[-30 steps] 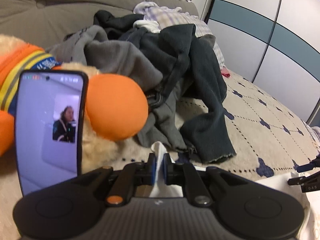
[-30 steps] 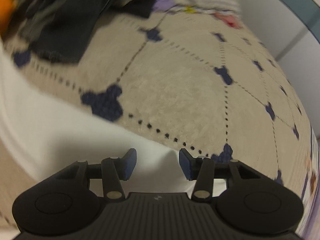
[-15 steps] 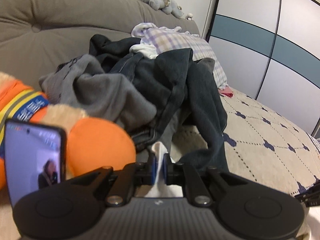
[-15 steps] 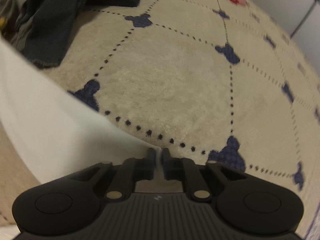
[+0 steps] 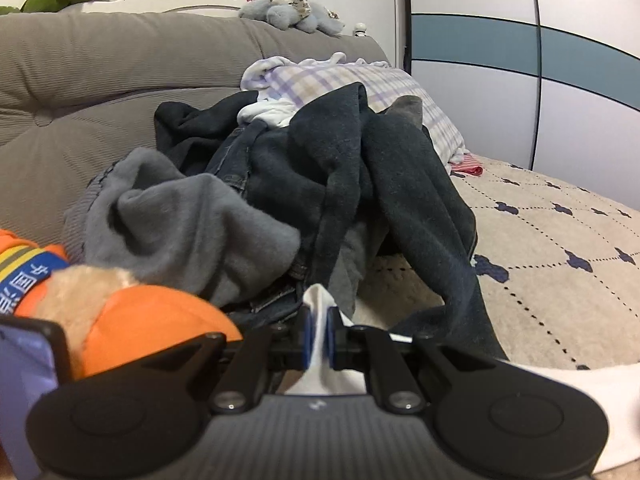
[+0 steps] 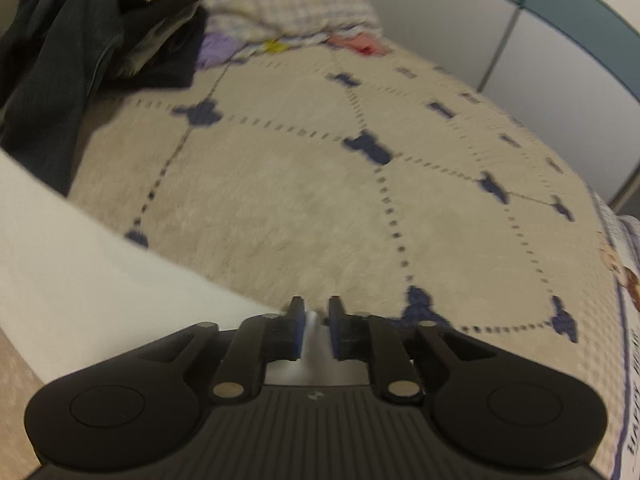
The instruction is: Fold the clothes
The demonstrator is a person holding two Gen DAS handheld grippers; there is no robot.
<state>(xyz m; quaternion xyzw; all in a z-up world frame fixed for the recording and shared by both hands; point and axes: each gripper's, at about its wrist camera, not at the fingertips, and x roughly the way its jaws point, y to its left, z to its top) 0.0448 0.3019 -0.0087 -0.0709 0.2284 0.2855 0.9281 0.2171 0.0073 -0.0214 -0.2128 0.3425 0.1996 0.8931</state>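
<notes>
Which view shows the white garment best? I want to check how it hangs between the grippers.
The right wrist view: the white garment stretches as a broad sheet to the right gripper. The left wrist view shows only a pinched fold in the left gripper.

Ahead of my left claw (image 5: 316,334) a heap of dark clothes (image 5: 320,192) and an orange plush toy (image 5: 132,320) block the way — to my right the bed cover (image 6: 320,200) lies open.
</notes>
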